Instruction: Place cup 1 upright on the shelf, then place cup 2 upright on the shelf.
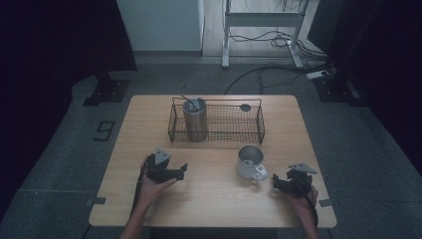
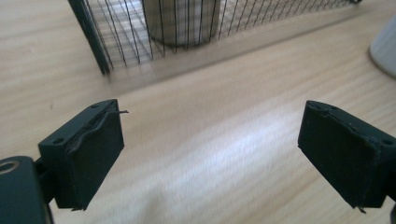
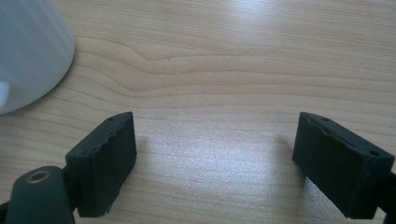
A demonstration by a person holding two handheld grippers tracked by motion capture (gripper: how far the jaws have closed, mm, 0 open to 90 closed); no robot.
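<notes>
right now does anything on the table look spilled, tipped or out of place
Nothing stands out. The steel tumbler stands upright in the wire basket, the white mug sits upright on the bare table, and no spill shows. Both the left gripper and right gripper have open, empty jaws.

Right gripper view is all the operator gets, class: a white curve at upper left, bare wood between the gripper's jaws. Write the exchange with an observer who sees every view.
Operator: What is that white curve?
Observer: A white mug, upright on the table, with its handle turned toward your right gripper.
Operator: What lies beyond it?
Observer: A wire basket at the table's far side, with a metal tumbler standing in its left end.
Operator: And the other gripper?
Observer: The left gripper is at the front left, with its jaws open and nothing between them.
</notes>
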